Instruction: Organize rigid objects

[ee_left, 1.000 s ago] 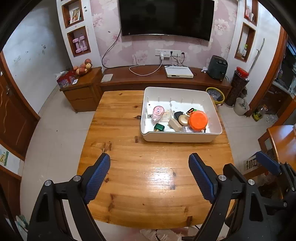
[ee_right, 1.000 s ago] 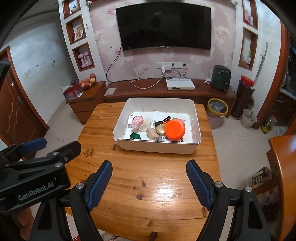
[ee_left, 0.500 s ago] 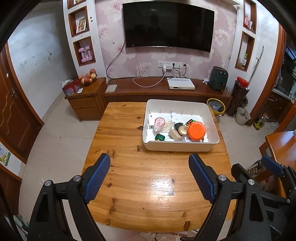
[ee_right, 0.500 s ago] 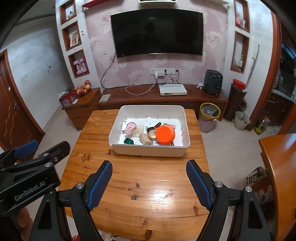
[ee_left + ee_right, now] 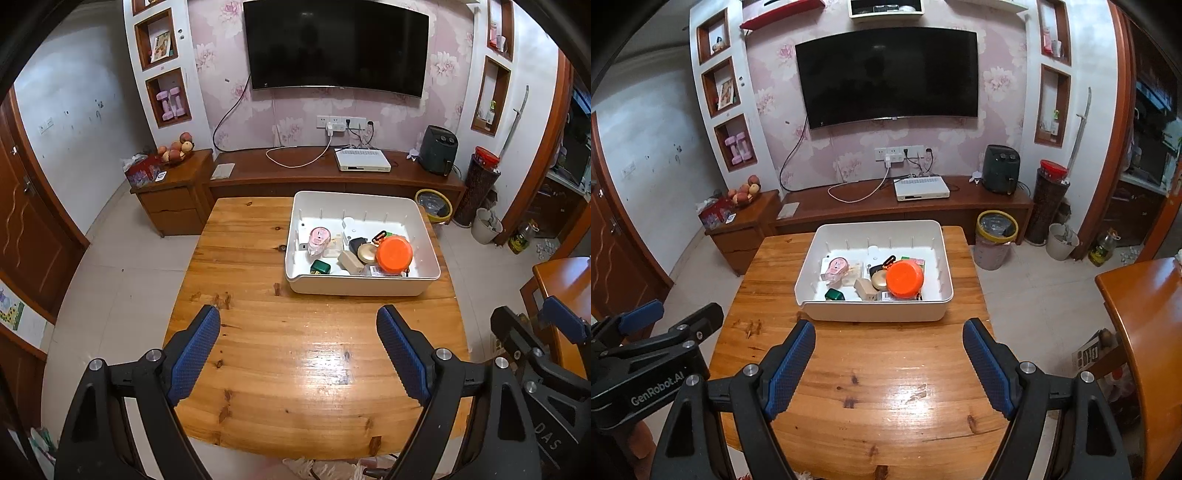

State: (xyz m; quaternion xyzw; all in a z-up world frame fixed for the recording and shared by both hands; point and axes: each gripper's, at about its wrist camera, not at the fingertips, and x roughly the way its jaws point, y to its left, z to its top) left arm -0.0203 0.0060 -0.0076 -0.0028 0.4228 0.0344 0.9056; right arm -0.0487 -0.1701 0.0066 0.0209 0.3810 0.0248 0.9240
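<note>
A white bin [image 5: 875, 314] sits on the wooden tabletop [image 5: 871, 387], toward its far edge, and holds all the small rigid objects in a loose cluster. An orange round lid [image 5: 905, 277] lies right of centre in the bin, touching a tan round disc [image 5: 878, 281] just to its left. A beige block [image 5: 863, 288] lies next to the disc, and a small green box [image 5: 834, 294] rests near the bin's front wall. A pink item [image 5: 837, 266] lies toward the left side (its exact kind is too small to tell).

The left gripper [image 5: 298, 354] hovers above the near half of the tabletop with its blue-padded jaws spread wide and nothing between them. The right gripper [image 5: 888, 365] is likewise held wide apart and empty, pointing at the bin's front wall. Both stay well apart from the bin. In the right wrist view the left gripper's black body shows at the lower left.
</note>
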